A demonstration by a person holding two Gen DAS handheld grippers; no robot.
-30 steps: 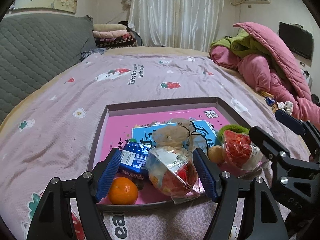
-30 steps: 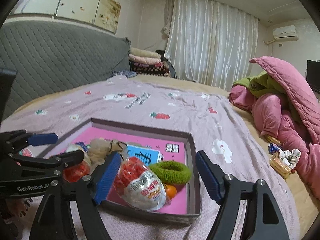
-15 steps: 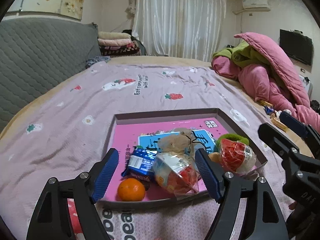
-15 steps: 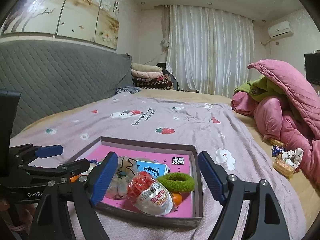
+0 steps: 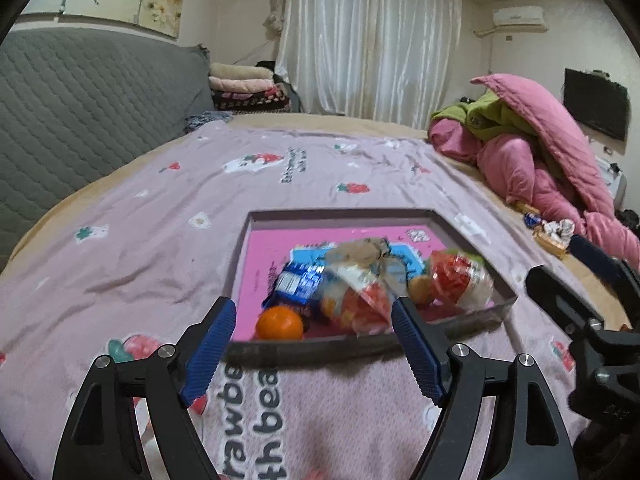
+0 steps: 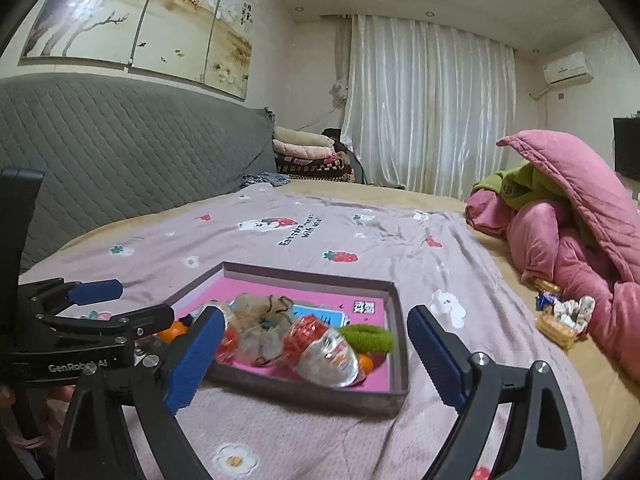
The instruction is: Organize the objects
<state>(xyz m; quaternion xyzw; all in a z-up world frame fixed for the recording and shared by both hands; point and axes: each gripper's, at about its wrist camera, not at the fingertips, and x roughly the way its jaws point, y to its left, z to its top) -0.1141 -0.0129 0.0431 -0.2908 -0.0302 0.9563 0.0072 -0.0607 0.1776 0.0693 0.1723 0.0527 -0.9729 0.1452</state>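
Left wrist view: left gripper (image 5: 312, 344) spread, jaws just widened, empty; tray (image 5: 320, 350) ahead. Right gripper (image 6: 316, 354) likewise spread, empty.

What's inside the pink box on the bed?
The box holds an orange, a blue snack packet, two clear snack bags, a beige pouch and a green ring. Anything beneath them is hidden.
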